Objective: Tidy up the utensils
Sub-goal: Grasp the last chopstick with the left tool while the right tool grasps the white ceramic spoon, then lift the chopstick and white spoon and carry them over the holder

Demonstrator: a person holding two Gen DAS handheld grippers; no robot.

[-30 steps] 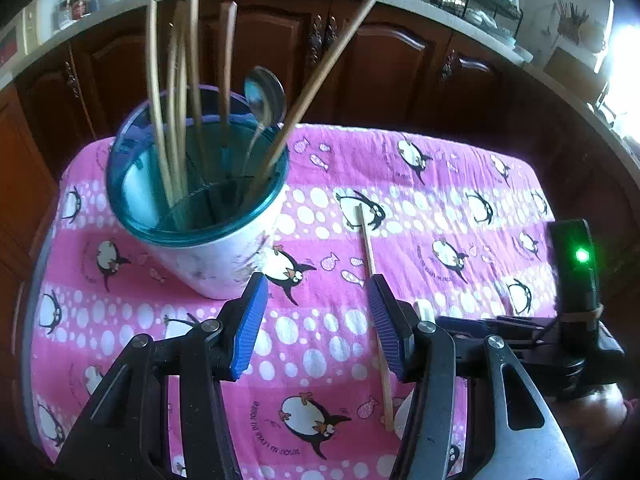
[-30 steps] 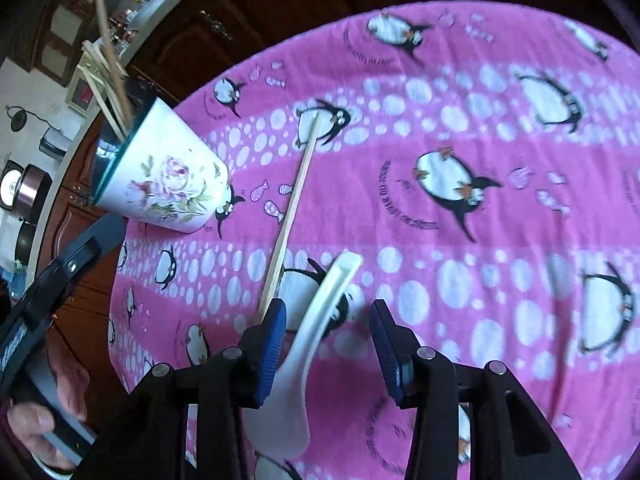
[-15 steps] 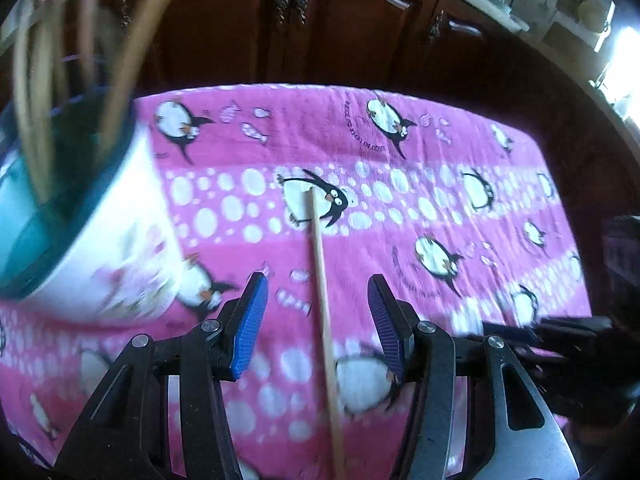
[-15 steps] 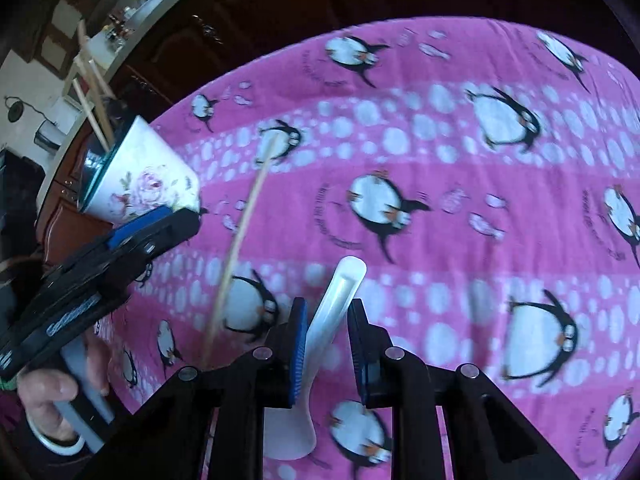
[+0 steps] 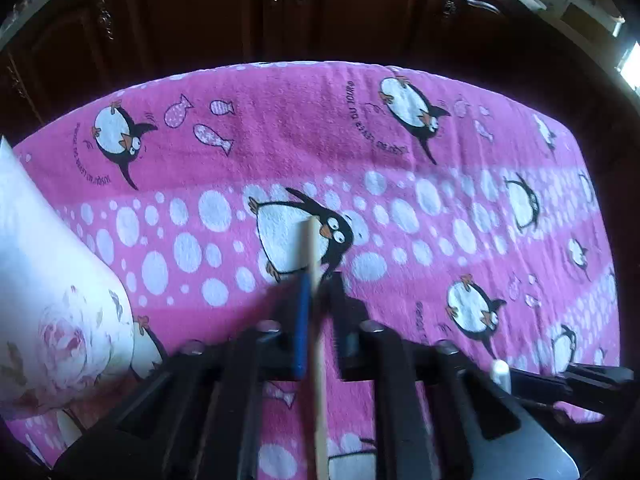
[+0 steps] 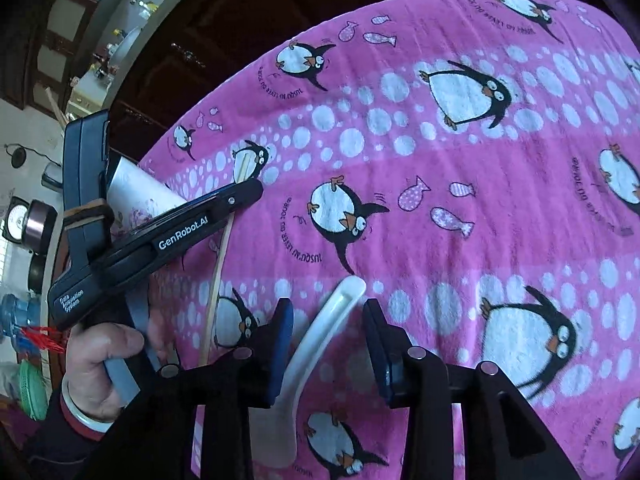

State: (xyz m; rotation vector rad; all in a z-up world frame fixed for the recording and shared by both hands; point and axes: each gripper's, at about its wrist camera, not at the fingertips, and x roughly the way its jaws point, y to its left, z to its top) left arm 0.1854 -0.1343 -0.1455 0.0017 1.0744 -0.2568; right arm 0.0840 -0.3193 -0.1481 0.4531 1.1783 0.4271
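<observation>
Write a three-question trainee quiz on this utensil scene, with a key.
1. True or false: the left gripper is shut on the chopstick.
2. Which utensil lies between the right gripper's open jaws: A) white spoon, B) fork, C) knife?
3. What pattern is on the pink cloth?

Key: 1. True. 2. A. 3. Penguins, fish and white dots.

My left view crops the floral cup (image 5: 52, 300); left gripper (image 5: 318, 292) fingers blurred, chopstick (image 5: 320, 360) runs offscreen
</observation>
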